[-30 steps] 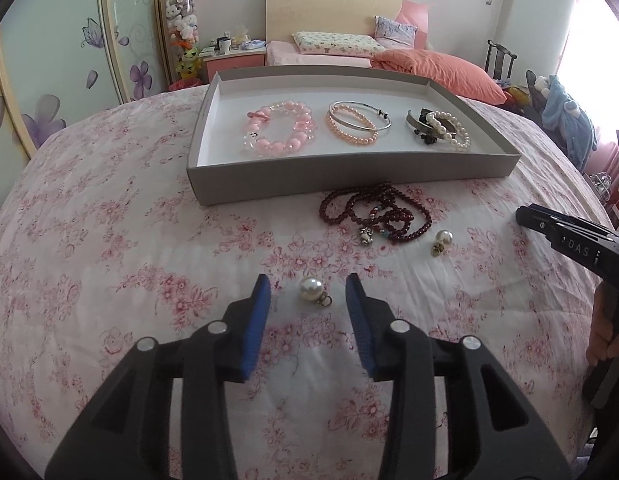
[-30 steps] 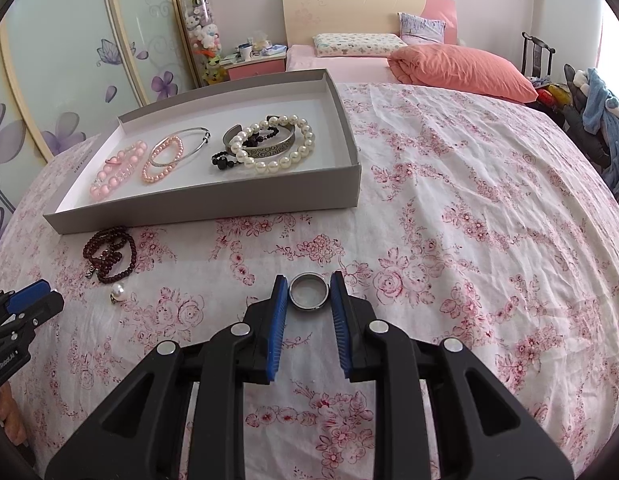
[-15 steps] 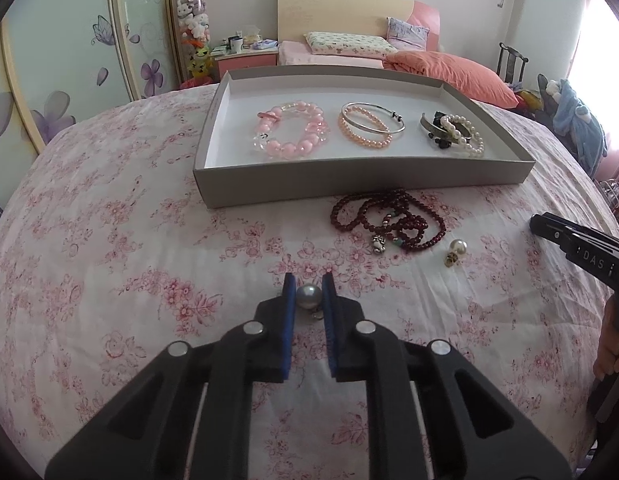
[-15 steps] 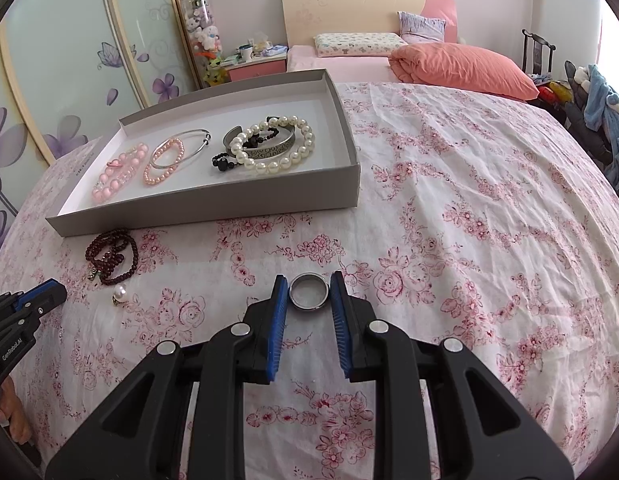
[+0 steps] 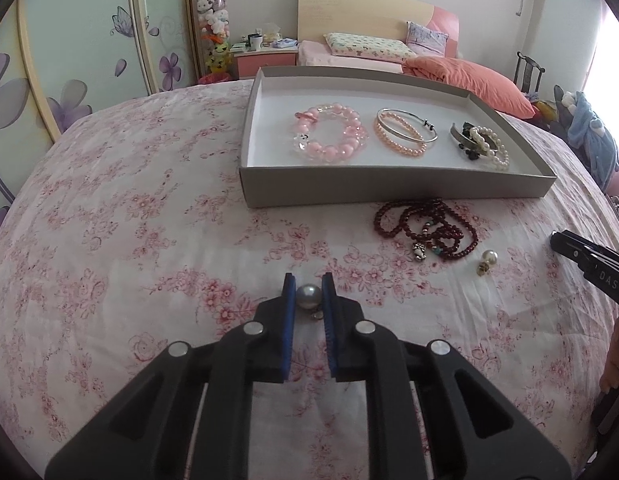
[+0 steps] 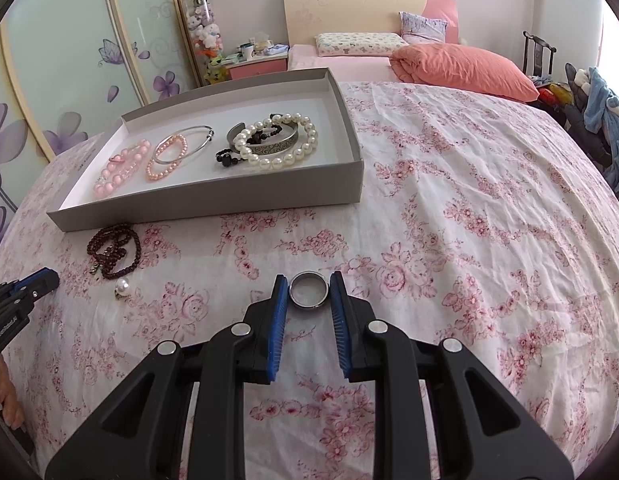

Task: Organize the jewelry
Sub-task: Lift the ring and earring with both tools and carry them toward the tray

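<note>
My left gripper (image 5: 308, 283) is shut on a pearl earring (image 5: 308, 295), pinched between the blue pads just above the floral bedspread. My right gripper (image 6: 309, 281) is shut on a silver ring (image 6: 309, 305), its pads touching both sides of the band. A grey tray (image 5: 389, 192) (image 6: 213, 200) ahead holds a pink bead bracelet (image 5: 329, 132), a peach bead bracelet with a silver bangle (image 5: 403, 132), and a white pearl bracelet on a metal cuff (image 6: 277, 144). In front of the tray lie a dark red bead necklace (image 5: 425, 226) (image 6: 115, 248) and a second pearl earring (image 5: 487, 260) (image 6: 121, 287).
The floral bedspread (image 6: 469, 220) stretches wide to the right of the tray. Pillows and an orange quilt (image 6: 461, 68) lie at the far end, with a nightstand (image 5: 265, 60) and a flowered wardrobe to the left. A person's hand (image 6: 5, 400) holds the left gripper's handle.
The left gripper's jaws have come together on the pearl earring, which lay loose between them before, and the view has shifted slightly. The right gripper with the ring has stayed still.
</note>
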Demonstrator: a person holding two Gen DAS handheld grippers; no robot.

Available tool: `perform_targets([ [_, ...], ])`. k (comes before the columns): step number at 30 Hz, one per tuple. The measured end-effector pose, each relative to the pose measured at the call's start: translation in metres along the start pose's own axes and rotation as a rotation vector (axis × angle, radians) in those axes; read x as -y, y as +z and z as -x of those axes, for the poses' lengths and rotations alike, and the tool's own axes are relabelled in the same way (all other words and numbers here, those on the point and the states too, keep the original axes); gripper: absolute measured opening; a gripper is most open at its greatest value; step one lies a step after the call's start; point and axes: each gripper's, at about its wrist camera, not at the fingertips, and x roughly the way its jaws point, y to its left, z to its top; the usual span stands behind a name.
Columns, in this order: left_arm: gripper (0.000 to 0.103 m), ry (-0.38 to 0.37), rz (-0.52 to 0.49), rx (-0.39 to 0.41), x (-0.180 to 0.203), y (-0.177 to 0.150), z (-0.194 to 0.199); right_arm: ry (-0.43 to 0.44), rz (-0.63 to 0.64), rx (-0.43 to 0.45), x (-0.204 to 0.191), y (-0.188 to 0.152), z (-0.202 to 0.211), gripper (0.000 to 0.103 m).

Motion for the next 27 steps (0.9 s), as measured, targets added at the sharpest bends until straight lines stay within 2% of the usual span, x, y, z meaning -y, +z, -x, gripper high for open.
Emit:
perform_targets([
  [11,0.014,0.006,0.032,0.022,-0.010,-0.001,0.010,0.059,0.002,0.007,-0.015,-0.006,0.010,0.023],
  [17,0.014,0.010,0.037,0.085,-0.011,-0.001,0.026,0.070,0.034,0.069,-0.026,-0.005,0.026,0.023],
  [27,0.014,0.031,-0.019,0.209,0.007,0.004,0.054,0.089,0.081,0.183,-0.042,0.001,0.054,0.023],
])
